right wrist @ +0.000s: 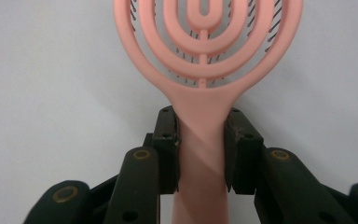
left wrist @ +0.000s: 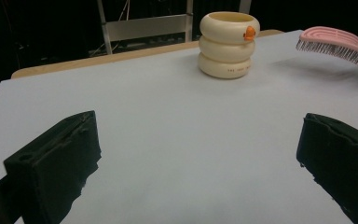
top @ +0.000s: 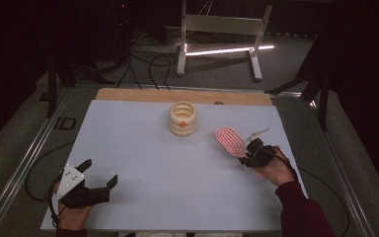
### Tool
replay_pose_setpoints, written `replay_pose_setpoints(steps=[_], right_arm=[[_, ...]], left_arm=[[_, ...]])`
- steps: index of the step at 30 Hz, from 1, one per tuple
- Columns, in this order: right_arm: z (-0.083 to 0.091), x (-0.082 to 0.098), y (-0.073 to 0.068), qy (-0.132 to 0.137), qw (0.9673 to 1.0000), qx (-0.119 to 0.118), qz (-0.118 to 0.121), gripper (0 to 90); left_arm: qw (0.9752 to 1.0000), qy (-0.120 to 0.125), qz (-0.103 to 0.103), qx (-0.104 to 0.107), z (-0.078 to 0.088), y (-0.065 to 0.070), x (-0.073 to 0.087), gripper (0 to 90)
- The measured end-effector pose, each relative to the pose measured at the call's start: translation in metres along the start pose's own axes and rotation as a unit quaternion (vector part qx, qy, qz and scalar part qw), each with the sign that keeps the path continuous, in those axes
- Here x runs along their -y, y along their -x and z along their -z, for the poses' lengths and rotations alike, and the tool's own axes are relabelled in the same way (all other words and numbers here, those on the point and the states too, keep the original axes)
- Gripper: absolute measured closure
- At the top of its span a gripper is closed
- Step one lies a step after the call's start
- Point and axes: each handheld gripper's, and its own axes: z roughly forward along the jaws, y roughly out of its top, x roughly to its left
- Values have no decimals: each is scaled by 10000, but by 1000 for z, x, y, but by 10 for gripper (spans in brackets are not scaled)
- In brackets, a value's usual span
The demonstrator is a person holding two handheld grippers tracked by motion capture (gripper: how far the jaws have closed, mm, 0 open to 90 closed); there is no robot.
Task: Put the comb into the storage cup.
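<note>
Two black jaws of the right gripper (right wrist: 201, 140) pinched the handle of the pink hairbrush (right wrist: 205, 70), holding it above the white table (top: 143, 163), bristles down. Beyond it stood the cream ringed cup (top: 183, 119). At the near left corner, the left gripper (top: 98, 180) was spread wide, holding nothing.

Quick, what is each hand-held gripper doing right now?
Left hand-held gripper: open, holding nothing.
Right hand-held gripper: shut on the pink plastic vented hairbrush, gripping its handle.
</note>
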Motion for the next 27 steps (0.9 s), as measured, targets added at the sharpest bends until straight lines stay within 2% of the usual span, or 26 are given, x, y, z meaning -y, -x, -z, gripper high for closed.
replay_pose_setpoints(steps=[2, 9, 21, 27], right_arm=[[2, -3, -1, 145, 9999, 18, -55, 695], [6, -7, -3, 357, 9993, 36, -94, 695], [11, -16, -11, 688, 9976, 50, -28, 695], [17, -24, -14, 925, 9957, 36, -18, 695]], left_arm=[[10000, -12, 2, 0, 0, 0, 0, 2], [10000, -35, 23, -3, 0, 0, 0, 2], [10000, -30, 31, 5, 0, 0, 0, 2], [10000, -45, 31, 13, 0, 0, 0, 2]])
